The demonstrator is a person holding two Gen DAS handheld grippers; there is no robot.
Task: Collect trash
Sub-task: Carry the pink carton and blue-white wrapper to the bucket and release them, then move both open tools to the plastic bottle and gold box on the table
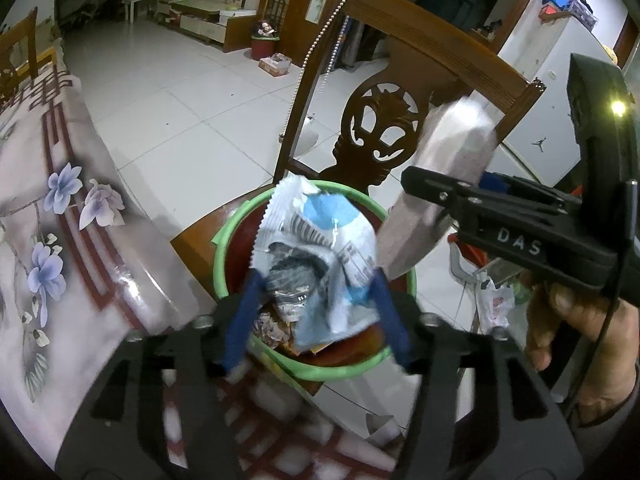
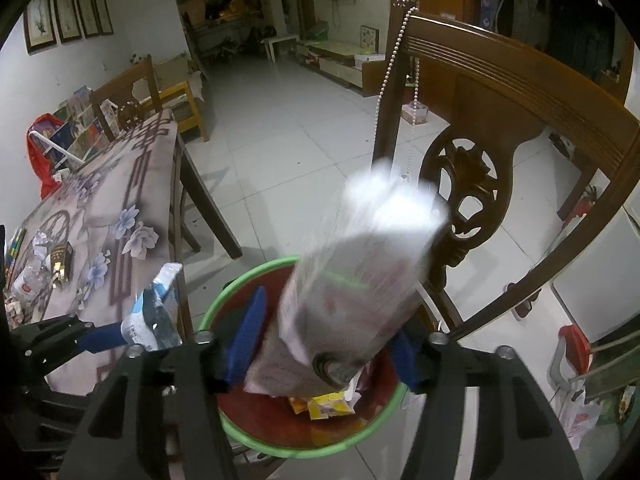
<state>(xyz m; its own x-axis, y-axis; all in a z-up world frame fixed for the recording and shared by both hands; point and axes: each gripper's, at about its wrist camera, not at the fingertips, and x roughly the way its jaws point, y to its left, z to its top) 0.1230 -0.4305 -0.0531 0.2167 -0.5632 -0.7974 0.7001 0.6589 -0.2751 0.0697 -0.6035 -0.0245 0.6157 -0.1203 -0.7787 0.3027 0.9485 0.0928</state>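
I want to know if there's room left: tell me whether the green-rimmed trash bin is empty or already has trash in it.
Not empty. The trash bin already holds wrappers, including a yellow packet, on its red bottom. How full it is cannot be judged.

Lettering "DAS" stood in pale raised capitals on the black body of the right gripper [image 1: 416,184], seen in the left wrist view; the word ran on past the visible part and could not be read further. A small black jumping-figure sticker [image 1: 539,145] showed on the white appliance [image 1: 552,92] behind the chair. The crumpled white-and-blue wrapper [image 1: 316,248] between the left gripper's fingers carried printed blocks of text and a barcode-like patch, too blurred to read. The pale packet [image 2: 360,280] in the right wrist view bore reddish print, smeared by motion, illegible. Yellow packaging [image 2: 330,408] inside the green-rimmed bin [image 2: 280,446] had print too small to make out
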